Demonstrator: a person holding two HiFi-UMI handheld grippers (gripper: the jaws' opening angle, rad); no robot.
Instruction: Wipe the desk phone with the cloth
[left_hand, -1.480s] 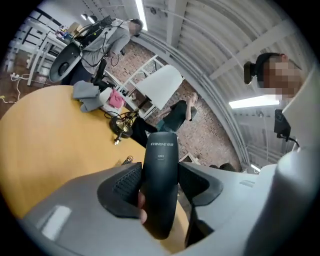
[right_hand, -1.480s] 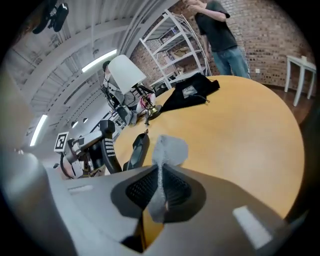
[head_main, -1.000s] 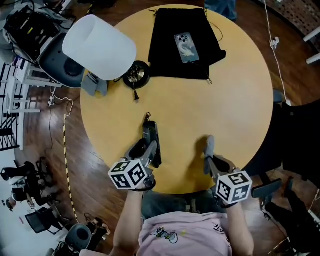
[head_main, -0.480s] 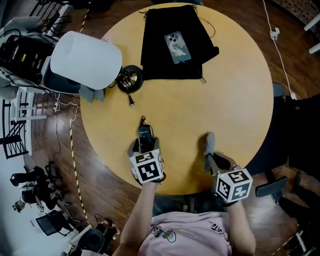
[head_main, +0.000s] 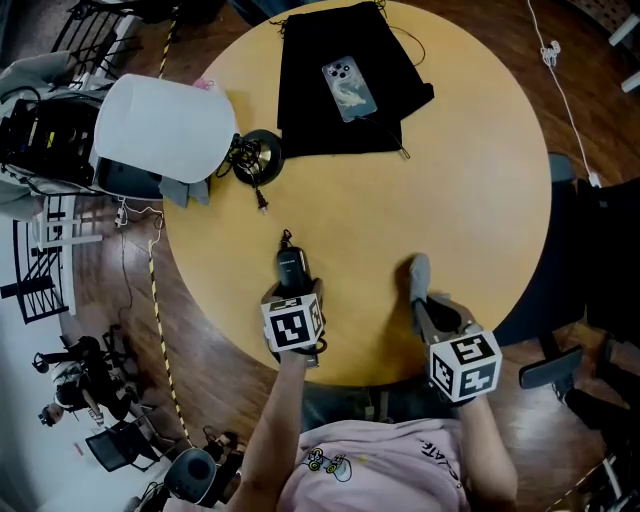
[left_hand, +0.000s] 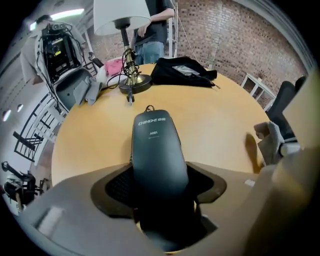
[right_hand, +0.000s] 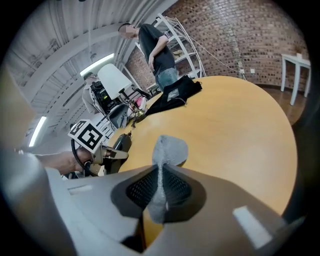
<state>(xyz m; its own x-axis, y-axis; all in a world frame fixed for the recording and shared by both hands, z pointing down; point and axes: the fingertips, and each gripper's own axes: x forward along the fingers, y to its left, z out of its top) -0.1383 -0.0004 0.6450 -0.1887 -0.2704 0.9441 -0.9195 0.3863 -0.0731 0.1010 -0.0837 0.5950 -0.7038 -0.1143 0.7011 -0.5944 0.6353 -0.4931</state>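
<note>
Left gripper (left_hand: 159, 186): jaws are opening, straddling the near end of the handset (left_hand: 157, 150); the pads are seemingly not pressing on it.
Right gripper (right_hand: 160, 189): jaws are pressing together, pinching the grey cloth (right_hand: 168, 149), which is sticking out past the tips.
Handset position: lying flat on the table (head_main: 455, 200), directly ahead of the left gripper.
Long axis: running straight away from the left gripper, in line with its jaws.
Handset from right gripper: lying off to its left, apart, with bare table between.
Nearer gripper: the left, already at the handset.
Judgement: the cloth is probably needing to travel leftward, then along the handset's length.
</note>
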